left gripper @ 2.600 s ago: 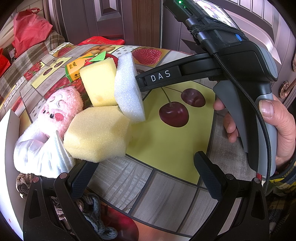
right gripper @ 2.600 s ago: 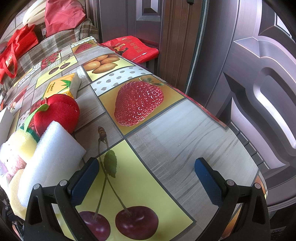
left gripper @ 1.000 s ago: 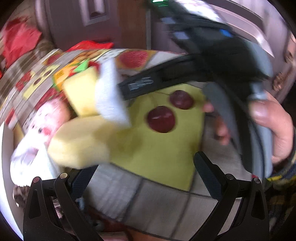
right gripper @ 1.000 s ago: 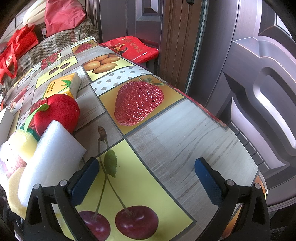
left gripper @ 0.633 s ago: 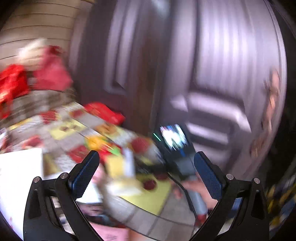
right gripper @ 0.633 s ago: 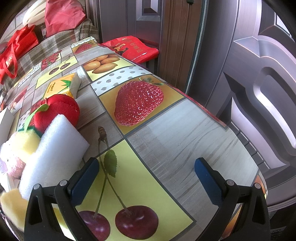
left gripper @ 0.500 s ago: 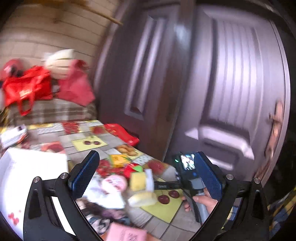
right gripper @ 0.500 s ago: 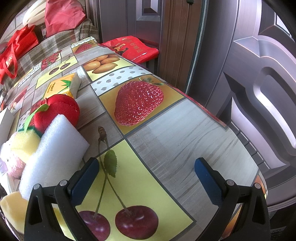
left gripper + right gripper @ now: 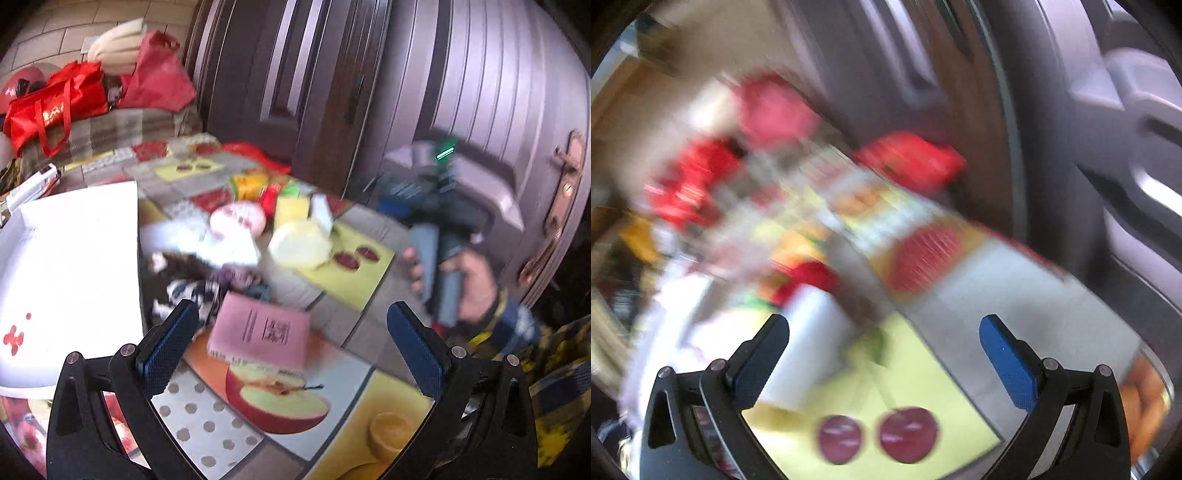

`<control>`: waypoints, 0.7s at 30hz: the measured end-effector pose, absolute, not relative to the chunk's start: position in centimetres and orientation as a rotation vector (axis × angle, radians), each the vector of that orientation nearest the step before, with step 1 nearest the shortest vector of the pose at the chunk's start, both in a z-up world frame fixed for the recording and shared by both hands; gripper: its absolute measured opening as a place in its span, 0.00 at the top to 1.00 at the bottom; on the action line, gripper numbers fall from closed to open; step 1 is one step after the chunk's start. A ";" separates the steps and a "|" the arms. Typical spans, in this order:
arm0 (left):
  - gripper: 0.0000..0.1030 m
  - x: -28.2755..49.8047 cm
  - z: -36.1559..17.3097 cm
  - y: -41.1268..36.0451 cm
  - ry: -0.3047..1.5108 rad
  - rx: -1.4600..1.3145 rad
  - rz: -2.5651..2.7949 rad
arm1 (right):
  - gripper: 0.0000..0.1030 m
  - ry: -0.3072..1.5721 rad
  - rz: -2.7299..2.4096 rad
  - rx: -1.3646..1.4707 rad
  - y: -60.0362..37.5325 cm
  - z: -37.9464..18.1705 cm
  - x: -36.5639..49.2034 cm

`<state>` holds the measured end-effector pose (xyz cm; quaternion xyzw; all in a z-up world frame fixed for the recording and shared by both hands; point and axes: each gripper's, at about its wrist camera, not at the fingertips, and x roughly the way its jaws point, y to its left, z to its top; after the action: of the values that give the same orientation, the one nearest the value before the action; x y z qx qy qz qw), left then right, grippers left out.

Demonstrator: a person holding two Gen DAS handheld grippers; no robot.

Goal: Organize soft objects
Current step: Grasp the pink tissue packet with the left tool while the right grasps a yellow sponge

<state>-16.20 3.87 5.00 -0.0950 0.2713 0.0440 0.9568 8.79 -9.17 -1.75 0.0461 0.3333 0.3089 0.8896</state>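
Dark panelled door (image 9: 295, 74) behind the table, grey door (image 9: 480, 92) with brass handle (image 9: 565, 192) at right, pale tiled wall (image 9: 55, 33) at left, fruit-printed tablecloth (image 9: 351, 280)

A home, by its look: a fruit-print oilcloth table (image 9: 343, 398) stands beside panelled doors (image 9: 461, 92), with red shopping bags (image 9: 55, 99) on a checked sofa (image 9: 122, 129).

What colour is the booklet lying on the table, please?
Pink booklet, clearest in the left wrist view.
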 end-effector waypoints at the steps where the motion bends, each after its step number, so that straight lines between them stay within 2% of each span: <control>1: 0.00 -15.8 4.5 3.6 0.575 -0.169 0.102 | 0.00 0.627 0.711 0.127 -9.9 -1.2 8.1; 5: 0.00 -13.7 3.3 2.2 0.691 -0.097 0.145 | 0.00 0.362 1.039 0.166 -12.0 1.2 4.7; 12: 0.00 -12.2 2.0 3.2 0.760 -0.142 0.154 | 0.00 0.279 1.144 -0.292 -8.8 1.8 -1.3; 17: 0.00 -10.9 1.4 3.7 0.812 -0.179 0.151 | 0.01 0.271 1.151 -0.600 -3.8 -0.2 -2.9; 21: 0.00 -9.9 1.0 3.6 0.855 -0.142 0.165 | 0.12 0.282 1.147 -0.709 -1.0 -1.7 -3.0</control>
<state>-9.86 3.60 0.98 -0.0688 0.4137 0.0800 0.9043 -2.98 -1.03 -1.72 -0.3271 0.1301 0.5293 0.7719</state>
